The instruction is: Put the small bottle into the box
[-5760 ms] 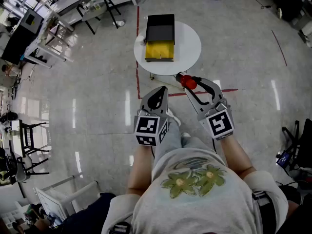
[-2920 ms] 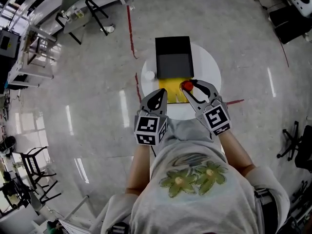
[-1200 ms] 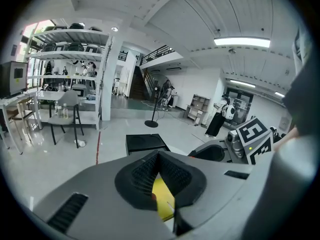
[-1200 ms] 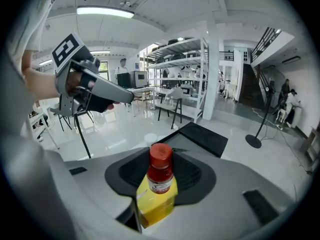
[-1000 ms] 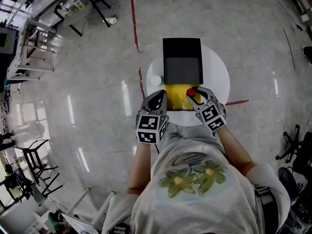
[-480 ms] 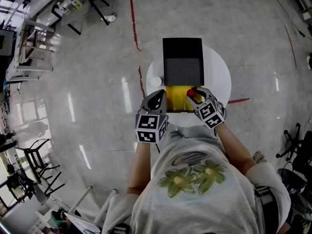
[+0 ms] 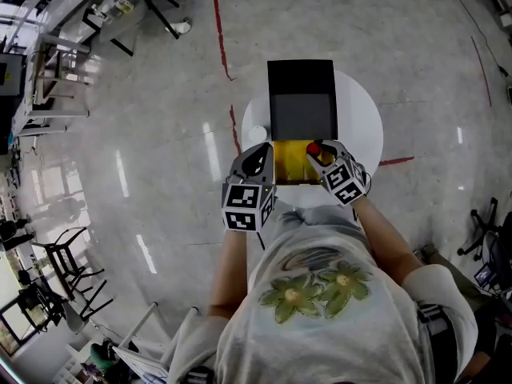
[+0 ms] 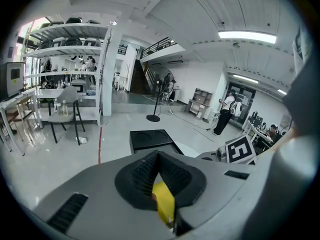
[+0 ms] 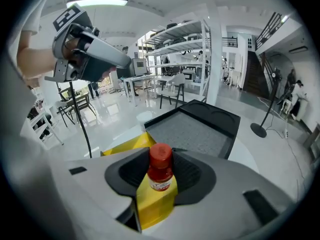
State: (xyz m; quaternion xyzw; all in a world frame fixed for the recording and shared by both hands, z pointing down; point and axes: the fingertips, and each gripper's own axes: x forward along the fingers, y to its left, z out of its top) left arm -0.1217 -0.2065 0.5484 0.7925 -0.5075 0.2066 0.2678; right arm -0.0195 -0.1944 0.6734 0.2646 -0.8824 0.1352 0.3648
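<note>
The small bottle point(image 9: 161, 165), clear with a red cap, stands upright between the pads of my right gripper point(image 9: 161, 175), which is shut on it. In the head view the bottle point(image 7: 314, 146) hangs over the near right part of the box point(image 7: 290, 165), whose inside is yellow. The box's black lid point(image 7: 302, 102) lies open behind it. My left gripper point(image 7: 262, 150) is at the box's near left corner, jaws shut and empty. In the left gripper view, the yellow box point(image 8: 164, 204) shows through the slit below the closed tips of the left gripper point(image 8: 159, 155).
The box sits on a small round white table point(image 7: 362, 130), with a small white round object point(image 7: 256, 133) near its left edge. A red tape line point(image 7: 226, 62) runs over the glossy grey floor. Chairs and desks point(image 7: 152, 6) stand far off at the upper left.
Over the earlier frames the person walked up to the round table. My right gripper carried the bottle from short of the table to over the yellow box; in the last second it barely shifted.
</note>
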